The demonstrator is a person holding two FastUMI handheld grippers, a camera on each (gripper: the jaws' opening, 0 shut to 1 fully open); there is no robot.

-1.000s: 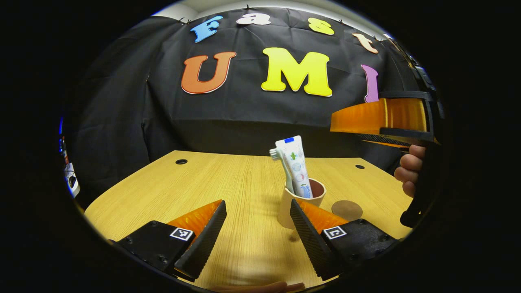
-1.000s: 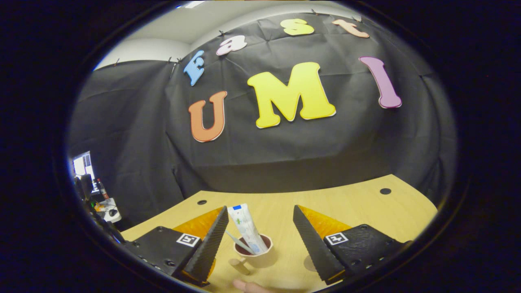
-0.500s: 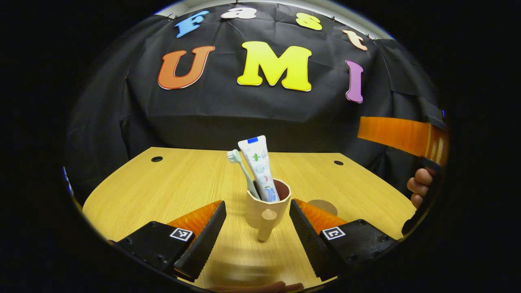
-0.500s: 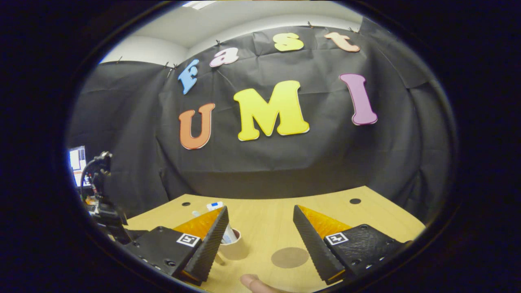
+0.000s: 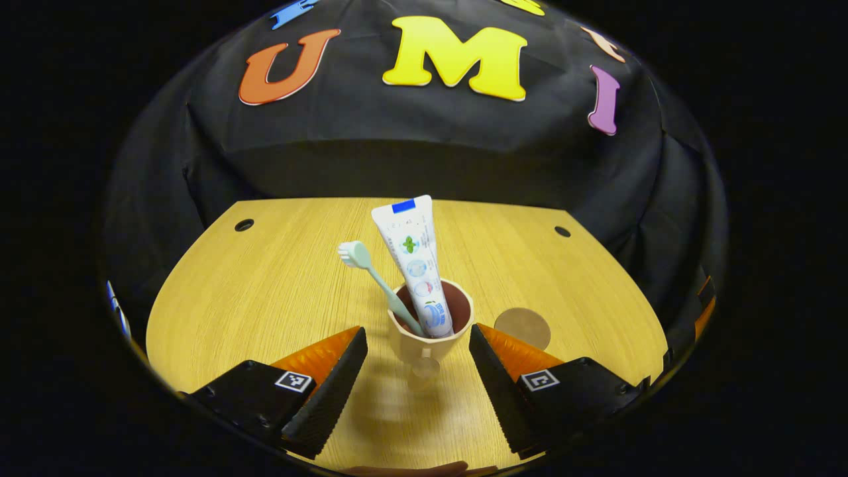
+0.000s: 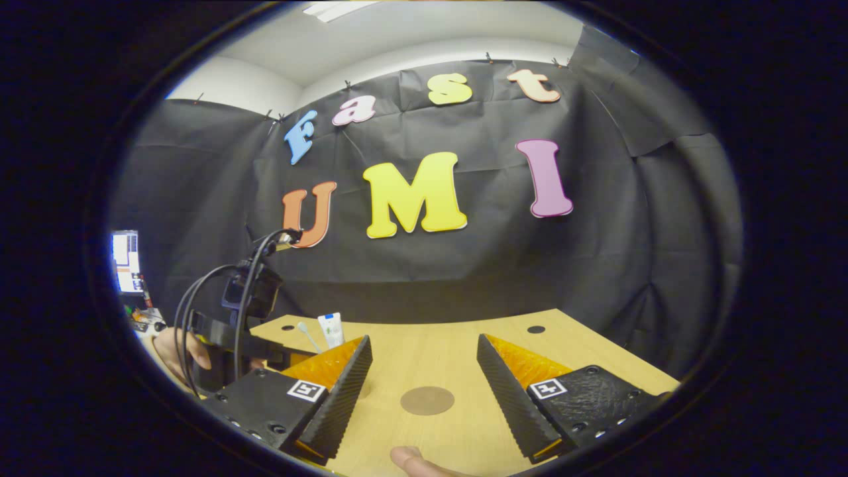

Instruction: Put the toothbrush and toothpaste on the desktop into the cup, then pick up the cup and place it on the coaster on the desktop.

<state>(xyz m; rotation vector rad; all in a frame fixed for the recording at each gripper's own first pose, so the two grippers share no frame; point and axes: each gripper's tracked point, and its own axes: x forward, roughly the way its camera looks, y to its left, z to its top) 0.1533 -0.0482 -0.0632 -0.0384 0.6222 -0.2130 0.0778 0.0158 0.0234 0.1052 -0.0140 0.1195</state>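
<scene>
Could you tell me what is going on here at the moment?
A person is working at a wooden desk with a handheld gripper in each hand. The toothbrush and toothpaste already stand in the cup, which sits on the desk beside the round coaster, not on it. The left gripper is open with a finger on either side of the cup, not touching it. The right gripper is open above the desk, with the coaster ahead of it.

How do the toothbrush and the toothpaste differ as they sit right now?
The toothpaste is a wide, flat white tube; the toothbrush is a thin pale green stick. The toothpaste stands nearly upright and rises higher; the toothbrush leans further left. Both stand in the cup, apart from the coaster.
</scene>
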